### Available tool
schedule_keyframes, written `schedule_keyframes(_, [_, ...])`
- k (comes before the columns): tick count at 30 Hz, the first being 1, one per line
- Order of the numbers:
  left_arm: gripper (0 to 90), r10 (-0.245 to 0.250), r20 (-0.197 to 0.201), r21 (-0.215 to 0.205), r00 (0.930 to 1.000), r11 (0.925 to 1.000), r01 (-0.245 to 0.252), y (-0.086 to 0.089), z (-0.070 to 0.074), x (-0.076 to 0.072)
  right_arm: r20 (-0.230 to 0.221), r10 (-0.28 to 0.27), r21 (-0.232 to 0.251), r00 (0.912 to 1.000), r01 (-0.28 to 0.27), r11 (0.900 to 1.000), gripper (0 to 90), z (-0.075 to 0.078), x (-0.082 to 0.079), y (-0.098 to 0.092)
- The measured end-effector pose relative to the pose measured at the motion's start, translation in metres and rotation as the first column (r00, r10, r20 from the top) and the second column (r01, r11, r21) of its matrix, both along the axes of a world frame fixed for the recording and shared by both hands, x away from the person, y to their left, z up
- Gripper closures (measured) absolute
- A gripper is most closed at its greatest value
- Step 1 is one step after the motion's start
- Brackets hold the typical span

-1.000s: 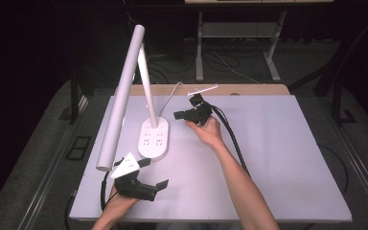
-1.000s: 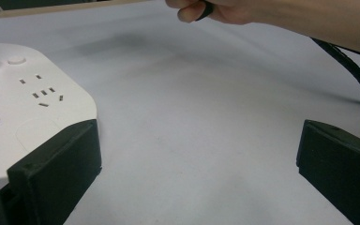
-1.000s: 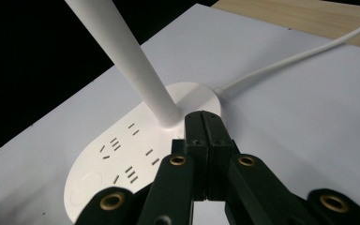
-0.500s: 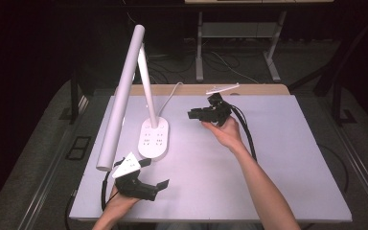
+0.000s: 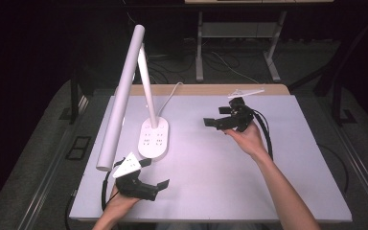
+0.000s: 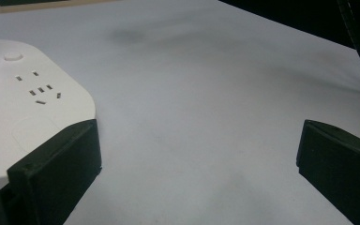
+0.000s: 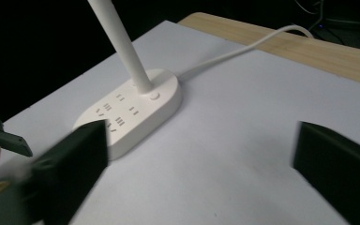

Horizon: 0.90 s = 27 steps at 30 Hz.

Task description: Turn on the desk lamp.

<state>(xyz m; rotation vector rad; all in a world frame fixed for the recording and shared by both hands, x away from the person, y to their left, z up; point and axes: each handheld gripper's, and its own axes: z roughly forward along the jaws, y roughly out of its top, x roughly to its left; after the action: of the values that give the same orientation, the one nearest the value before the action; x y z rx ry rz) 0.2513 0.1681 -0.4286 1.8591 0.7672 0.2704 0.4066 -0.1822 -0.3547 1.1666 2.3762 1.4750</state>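
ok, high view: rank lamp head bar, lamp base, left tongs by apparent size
1. lamp head bar, longest by far.
2. lamp base.
3. left tongs, open; close to the base in size and nearer the camera, so ranks 2 and 3 are unsure.

light: dim, dark surround | table (image 5: 211, 167) evenly lit | blur: mild

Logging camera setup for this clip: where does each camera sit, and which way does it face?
High view: above the person's side, looking forward and down on the table; forearms, left gripper and right gripper show.
Left gripper view: between its open jaws, low over the table, lamp base at left.
Right gripper view: between its open jaws, toward the lamp base and cord.
All share the lamp base.
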Motion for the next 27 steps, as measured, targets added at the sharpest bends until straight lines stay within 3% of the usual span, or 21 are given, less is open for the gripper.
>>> schedule_keyframes(5, [0.0, 0.001, 0.0, -0.001, 1.0, 1.0, -0.001, 0.0, 0.0, 0.0, -0.012, -0.007, -0.015, 0.9999, 0.007, 1.0, 0.0, -0.004, -0.016, -0.018])
schedule_keyframes(15, [0.0, 0.0, 0.003, 0.006, 1.0, 1.0, 0.0, -0.001, 0.0, -0.001, -0.002, -0.031, 0.026, 0.9995, 0.031, 0.999, 0.0, -0.007, -0.053, -0.05])
schedule_keyframes(21, [0.0, -0.002, 0.004, 0.005, 1.0, 1.0, 0.002, -0.001, 0.0, -0.001, 0.0, -0.04, 0.023, 0.9992, 0.04, 0.999, 0.1, -0.015, -0.076, -0.064])
schedule_keyframes(27, [0.0, -0.001, 0.008, 0.005, 1.0, 1.0, 0.001, -0.001, 0.001, -0.002, 0.001, -0.051, 0.048, 0.9987, 0.051, 0.998, 0.1, -0.023, -0.104, -0.079])
